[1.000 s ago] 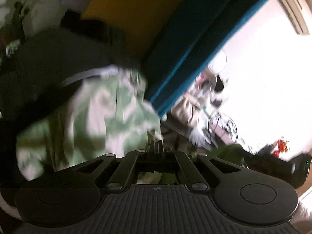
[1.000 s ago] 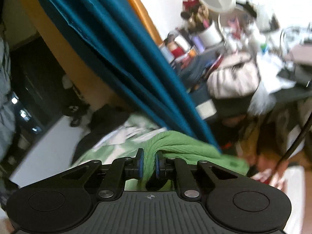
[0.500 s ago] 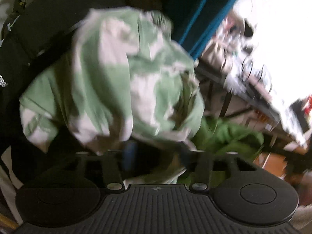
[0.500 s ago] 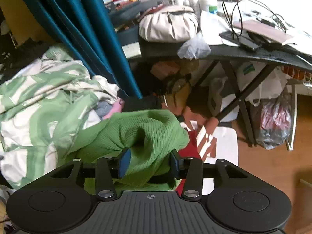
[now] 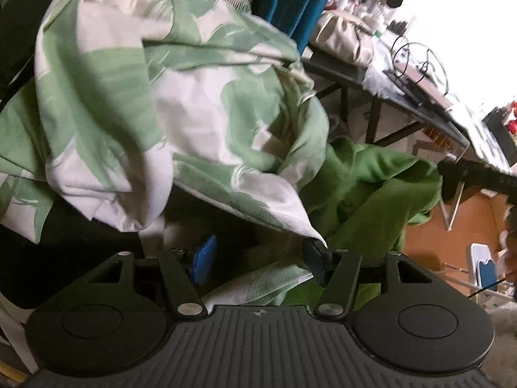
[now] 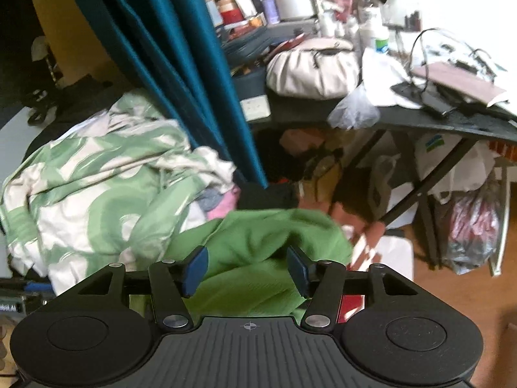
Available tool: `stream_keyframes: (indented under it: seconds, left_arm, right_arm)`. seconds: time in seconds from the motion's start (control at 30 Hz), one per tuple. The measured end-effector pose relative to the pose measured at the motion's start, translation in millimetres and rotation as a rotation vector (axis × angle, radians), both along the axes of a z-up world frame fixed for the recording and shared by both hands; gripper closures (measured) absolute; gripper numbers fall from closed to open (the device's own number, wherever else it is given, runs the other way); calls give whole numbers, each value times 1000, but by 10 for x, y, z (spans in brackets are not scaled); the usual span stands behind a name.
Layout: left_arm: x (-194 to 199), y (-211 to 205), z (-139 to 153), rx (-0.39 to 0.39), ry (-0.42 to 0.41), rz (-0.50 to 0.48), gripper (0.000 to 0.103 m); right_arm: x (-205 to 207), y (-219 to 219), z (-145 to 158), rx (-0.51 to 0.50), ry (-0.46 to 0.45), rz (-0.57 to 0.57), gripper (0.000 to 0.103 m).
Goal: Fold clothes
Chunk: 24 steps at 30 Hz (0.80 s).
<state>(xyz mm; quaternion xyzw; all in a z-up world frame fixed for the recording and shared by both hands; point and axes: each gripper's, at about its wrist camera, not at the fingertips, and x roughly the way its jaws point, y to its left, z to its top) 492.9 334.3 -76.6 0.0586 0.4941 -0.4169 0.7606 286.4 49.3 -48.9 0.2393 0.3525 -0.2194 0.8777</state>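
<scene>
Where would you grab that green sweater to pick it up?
Probably the raised fold of the green sweater lying between the open right gripper, coming straight in from the near side. That ridge is bunched enough for the fingers to pinch.

Both the left claw (image 5: pixel 258 260) and right claw (image 6: pixel 244 270) have opened, releasing the green sweater (image 6: pixel 258 258).

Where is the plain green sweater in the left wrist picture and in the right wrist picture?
Left wrist: the green sweater lies right of centre, beside the leaf-print sheet.
Right wrist: the sweater sits low in the centre, between the open fingers.
Shared landmark: the teal curtain.
</scene>
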Motion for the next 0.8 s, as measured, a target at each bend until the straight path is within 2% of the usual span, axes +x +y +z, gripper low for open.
stream_keyframes:
  seconds: [0.13,0.2,0.33,0.43,0.53,0.63,0.77,0.8]
  left_arm:
    - [16,87,106,-61,3,25,41]
    - [43,133,140,-83,5,41,35]
    - [113,227,196,-126,33,90,34]
    - [114,261,251,-161,65,98,32]
    - [79,227,279,-174,71,54,28]
    - [37,114,180,-145,84,-25,28]
    - [-13,-121,-90,-26,49,-131,29]
    - [-9,-166,-159,8,40,-145,34]
  right_arm:
    - [64,126,-117,34,20,70,52]
    - [118,207,-201,46,39,114,52]
    - [233,370,-346,70,47,191,52]
    - [352,510,-458,91,49,244,52]
    - [494,685,-578,105,50,303,52]
    - [647,894,-766,131,63,364,52]
    - [750,1179,-1044,112,132,432,50]
    - [763,1248,-1102,101,153,450,51]
